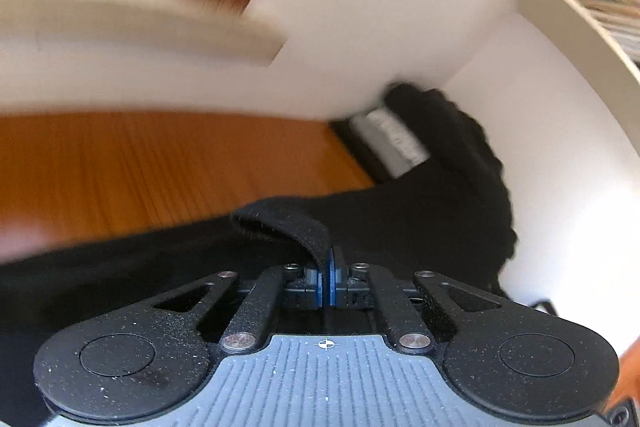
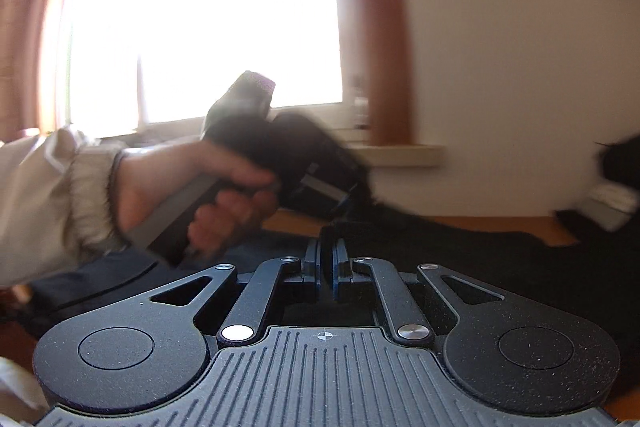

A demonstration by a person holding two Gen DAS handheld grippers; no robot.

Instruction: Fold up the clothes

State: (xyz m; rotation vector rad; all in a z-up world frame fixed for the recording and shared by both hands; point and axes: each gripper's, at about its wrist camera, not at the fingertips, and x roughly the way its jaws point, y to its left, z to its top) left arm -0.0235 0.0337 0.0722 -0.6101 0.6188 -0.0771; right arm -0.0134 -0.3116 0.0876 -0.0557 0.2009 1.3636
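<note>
Black garment [image 1: 400, 219] edge pinched in both hand-held grippers, left [image 1: 326, 267] and right [image 2: 328, 255]; fold-over judged next, edges to be kept level.

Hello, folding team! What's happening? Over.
Left tool shut on black garment hem. Right tool pinching it too. Garment on wooden table. Nothing blocking.
</note>
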